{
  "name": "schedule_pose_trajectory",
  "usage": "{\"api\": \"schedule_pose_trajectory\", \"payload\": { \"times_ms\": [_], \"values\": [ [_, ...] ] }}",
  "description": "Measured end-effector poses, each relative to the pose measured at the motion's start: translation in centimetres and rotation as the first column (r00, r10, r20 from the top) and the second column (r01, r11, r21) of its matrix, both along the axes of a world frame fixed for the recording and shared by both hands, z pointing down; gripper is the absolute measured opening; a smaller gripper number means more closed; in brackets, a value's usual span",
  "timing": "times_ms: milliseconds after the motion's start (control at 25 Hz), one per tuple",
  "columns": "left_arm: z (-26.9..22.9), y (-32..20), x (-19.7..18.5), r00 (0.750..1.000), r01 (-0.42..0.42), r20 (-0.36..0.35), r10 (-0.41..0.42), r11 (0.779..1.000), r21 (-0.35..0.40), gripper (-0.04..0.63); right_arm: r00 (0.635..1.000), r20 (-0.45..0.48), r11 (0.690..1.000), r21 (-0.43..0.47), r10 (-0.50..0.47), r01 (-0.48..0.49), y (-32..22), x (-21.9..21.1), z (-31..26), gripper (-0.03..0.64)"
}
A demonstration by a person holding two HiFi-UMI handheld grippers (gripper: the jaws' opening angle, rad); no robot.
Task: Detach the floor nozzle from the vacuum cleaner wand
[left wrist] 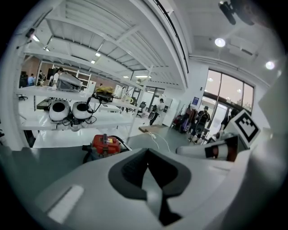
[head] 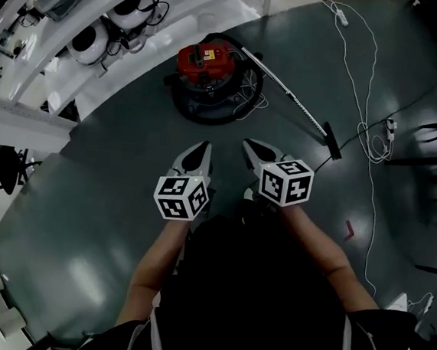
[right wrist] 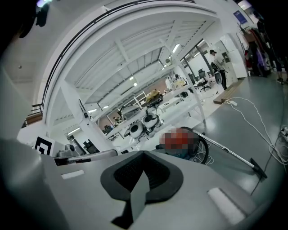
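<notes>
A red canister vacuum sits on the dark floor ahead of me; it also shows in the left gripper view as the red canister. Its thin metal wand lies on the floor, slanting right to the black floor nozzle. The right gripper view shows the wand and the nozzle too. My left gripper and right gripper are held side by side, short of the vacuum, both shut and empty.
White benches with round helmet-like devices curve along the far left. A white power cable with a plug strip trails across the floor at right. Chair legs stand at the right edge.
</notes>
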State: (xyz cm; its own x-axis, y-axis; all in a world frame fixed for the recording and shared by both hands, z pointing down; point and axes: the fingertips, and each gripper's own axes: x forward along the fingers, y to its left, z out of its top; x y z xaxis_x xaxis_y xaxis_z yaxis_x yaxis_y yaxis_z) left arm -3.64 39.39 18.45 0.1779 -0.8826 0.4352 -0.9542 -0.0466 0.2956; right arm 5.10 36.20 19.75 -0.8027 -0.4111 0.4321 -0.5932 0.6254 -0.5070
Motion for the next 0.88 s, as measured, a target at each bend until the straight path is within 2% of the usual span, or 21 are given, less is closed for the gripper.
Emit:
{"api": "schedule_pose_trajectory", "payload": {
  "times_ms": [360, 640, 880],
  "values": [
    [0.6, -5.4, 1.1, 0.999, 0.041, -0.001, -0.041, 0.999, -0.02, 0.009, 0.996, -0.031, 0.996, 0.019, -0.089, 0.09, -4.6, 1.1, 0.3, -0.005],
    [1.1, -7.6, 1.5, 0.998, 0.045, -0.041, -0.047, 0.998, -0.05, 0.009, 0.999, -0.017, 0.999, -0.008, -0.046, 0.045, -7.6, 2.3, 1.1, -0.003],
    [1.5, -9.0, 0.1, 0.999, 0.041, -0.011, -0.041, 0.998, -0.052, 0.009, 0.999, -0.02, 0.999, -0.016, -0.031, 0.031, -9.1, 1.8, 1.6, -0.004]
  ]
}}
